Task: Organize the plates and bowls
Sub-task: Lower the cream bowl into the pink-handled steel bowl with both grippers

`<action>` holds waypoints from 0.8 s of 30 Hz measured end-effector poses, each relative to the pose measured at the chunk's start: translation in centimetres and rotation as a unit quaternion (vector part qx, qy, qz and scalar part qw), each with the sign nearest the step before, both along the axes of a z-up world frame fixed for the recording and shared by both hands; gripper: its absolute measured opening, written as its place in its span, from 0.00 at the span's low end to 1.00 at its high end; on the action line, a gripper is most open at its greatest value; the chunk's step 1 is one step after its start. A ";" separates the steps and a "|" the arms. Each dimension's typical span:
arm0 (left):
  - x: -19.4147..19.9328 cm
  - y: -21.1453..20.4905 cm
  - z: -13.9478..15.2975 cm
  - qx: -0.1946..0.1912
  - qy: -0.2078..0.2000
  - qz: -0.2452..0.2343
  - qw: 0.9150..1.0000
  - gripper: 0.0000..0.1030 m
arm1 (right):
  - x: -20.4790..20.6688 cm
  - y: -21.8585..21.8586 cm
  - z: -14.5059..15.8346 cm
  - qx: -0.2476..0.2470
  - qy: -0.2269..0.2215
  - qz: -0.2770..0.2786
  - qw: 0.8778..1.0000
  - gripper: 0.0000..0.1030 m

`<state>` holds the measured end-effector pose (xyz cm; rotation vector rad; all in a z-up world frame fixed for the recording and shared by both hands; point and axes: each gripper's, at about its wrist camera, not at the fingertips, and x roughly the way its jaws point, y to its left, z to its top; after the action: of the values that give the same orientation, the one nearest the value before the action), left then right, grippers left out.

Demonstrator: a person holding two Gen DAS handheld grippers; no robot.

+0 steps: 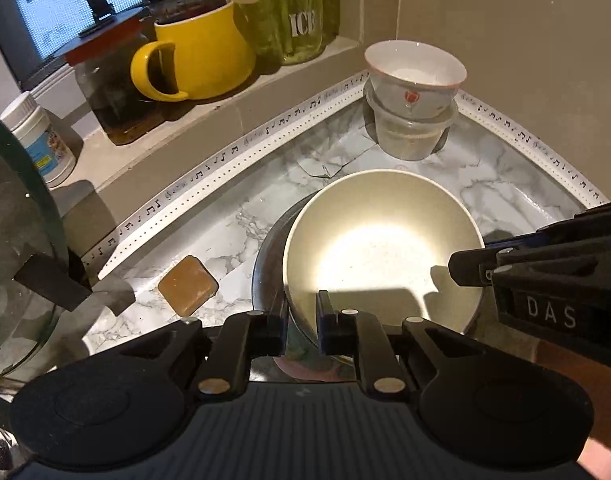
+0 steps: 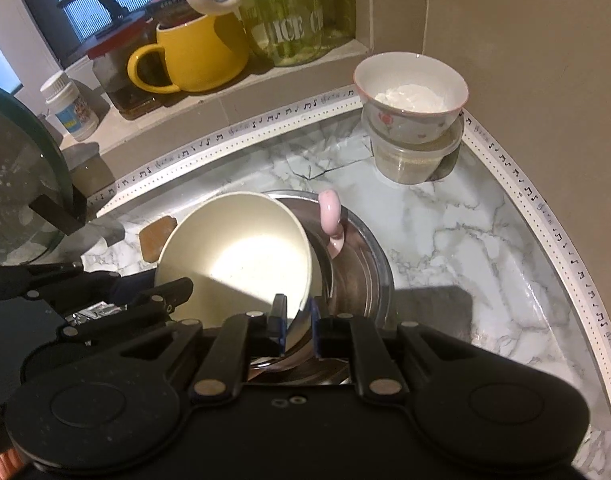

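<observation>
**Cream bowl held at both rims over a steel bowl**

Cream bowl (image 1: pixel 379 248) sits nearest the cameras, nested slightly tilted in a steel bowl (image 2: pixel 365 264) on the marble tabletop (image 2: pixel 457 232). The left claw (image 1: pixel 301 312) is pinched almost closed on the bowl's near rim, one finger inside the wall and one outside. The right claw (image 2: pixel 295 320) is likewise nearly closed on the rim at the opposite side. A pink handle (image 2: pixel 330 216), apparently of a mug lying in the steel bowl, pokes up just beside the cream bowl.

The step in hand looks like settling, or lifting, the cream bowl with both claws; which of the two I cannot tell. The next move probably calls for both claws acting together, so the bowl stays level and does not knock the pink handle.

Just beside the stack lies a brown square pad (image 1: pixel 188 285). At the left edge leans a glass lid (image 2: pixel 21 184). Further back, in the corner, a small floral bowl (image 2: pixel 411 92) sits on a plastic tub (image 2: pixel 415 160), well apart. On the ledge behind stand a yellow mug (image 1: pixel 201 54), jars and a white bottle (image 1: pixel 37 140).
</observation>
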<state>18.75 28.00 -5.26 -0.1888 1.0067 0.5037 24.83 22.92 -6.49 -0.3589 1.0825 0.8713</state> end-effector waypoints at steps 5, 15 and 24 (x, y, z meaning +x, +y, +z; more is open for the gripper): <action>0.6 0.4 -0.6 -0.004 0.008 -0.002 1.000 0.13 | 0.2 0.3 -0.6 -0.007 0.008 -0.002 1.000 0.13; 1.2 0.8 -1.5 0.003 0.018 -0.007 1.000 0.13 | 0.4 0.9 -1.3 -0.011 0.016 -0.004 1.000 0.14; 1.1 0.6 -2.0 0.007 0.020 -0.010 1.000 0.13 | 0.4 0.9 -1.5 -0.008 0.024 0.003 1.000 0.20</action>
<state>19.84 28.65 -7.31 -0.1555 1.0427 0.4975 25.18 23.82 -8.01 -0.3558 1.1342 0.8799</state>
